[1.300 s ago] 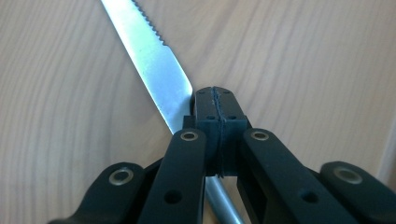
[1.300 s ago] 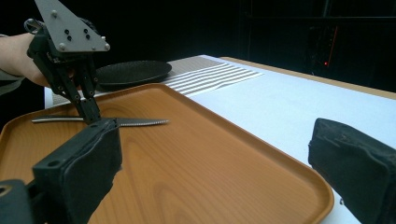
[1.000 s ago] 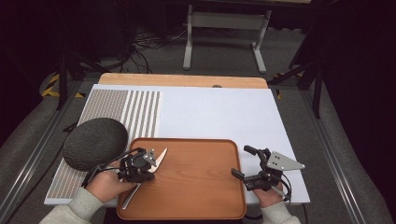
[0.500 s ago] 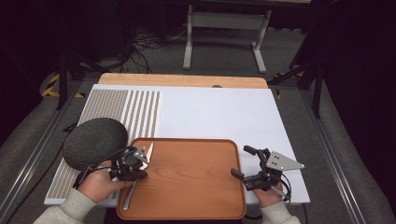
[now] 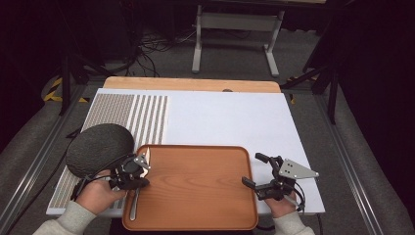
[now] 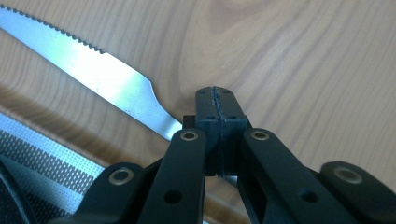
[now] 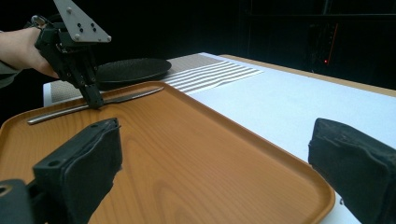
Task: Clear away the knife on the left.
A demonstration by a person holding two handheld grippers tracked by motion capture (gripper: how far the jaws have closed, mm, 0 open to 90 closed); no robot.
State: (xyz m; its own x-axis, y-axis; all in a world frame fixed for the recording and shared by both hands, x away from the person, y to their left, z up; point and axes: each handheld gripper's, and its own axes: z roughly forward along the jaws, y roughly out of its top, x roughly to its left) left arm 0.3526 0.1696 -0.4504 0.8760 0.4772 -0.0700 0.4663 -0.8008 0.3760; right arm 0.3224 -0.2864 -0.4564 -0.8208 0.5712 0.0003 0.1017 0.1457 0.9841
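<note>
Left gripper (image 5: 133,172) has its black jaws pinched together on a table knife (image 6: 93,74), gripping it about where the blade narrows into the handle. It's plain polished steel with a serrated edge, lying flat along the left edge of the wooden tray (image 5: 195,191); in the left gripper view the handle is hidden behind the jaws and the blade tip runs off frame. The tray is a rounded rectangle with a raised rim and obvious wood grain. Right gripper (image 5: 266,176) hovers at the tray's right rim, its chunky matte pads spread wide with nothing between them. Just left of the tray sits a round, dark, rough-textured plate (image 5: 99,148) on a white mat (image 5: 230,117) with grey dotted stripes.
</note>
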